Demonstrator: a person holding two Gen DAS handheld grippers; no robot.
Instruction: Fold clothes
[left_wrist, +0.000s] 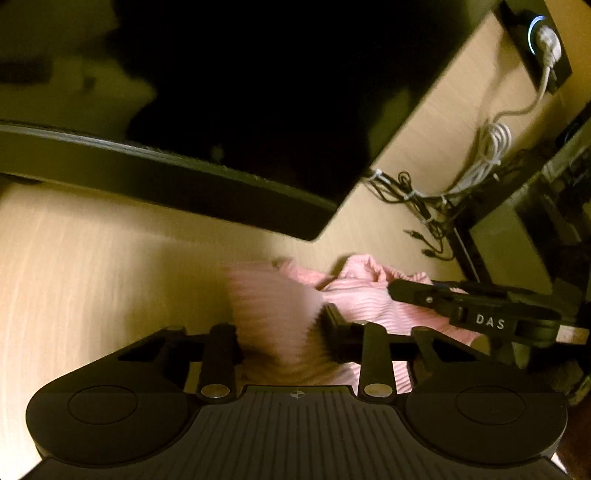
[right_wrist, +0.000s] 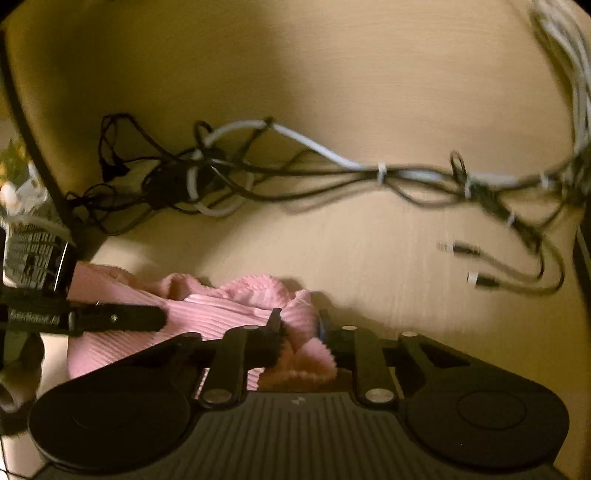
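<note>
Right, both grippers are down on the pink top (left_wrist: 354, 302), which lies bunched on the light wood desk (left_wrist: 92, 266), near its front edge, just below the corner of a dark monitor (left_wrist: 258, 92).

Left gripper (left_wrist: 280, 325): jaws clamped on a fold of the ribbed fabric, cloth blurred and pulled up between the fingers (left_wrist: 332, 325). The right gripper shows in this view at the right edge, lying across the top's far side.

Right gripper (right_wrist: 299, 332): jaws pinched on a bunched edge of the top (right_wrist: 229, 306); cloth fills the gap btwn the fingers (right_wrist: 275, 325) and puffs out below them. The left gripper comes in from the left in this view, tip resting on the fabric.

Rest of the top spreads flat-ish btwn the two tools, w/ a wrinkled hem on the far side.

Behind it on the desk (right_wrist: 332, 74): a tangle of black and white cables (right_wrist: 221, 173), loose plugs (right_wrist: 476, 277) to the right. A white plug (left_wrist: 548, 40) sits in a socket at top right of the left view.
</note>
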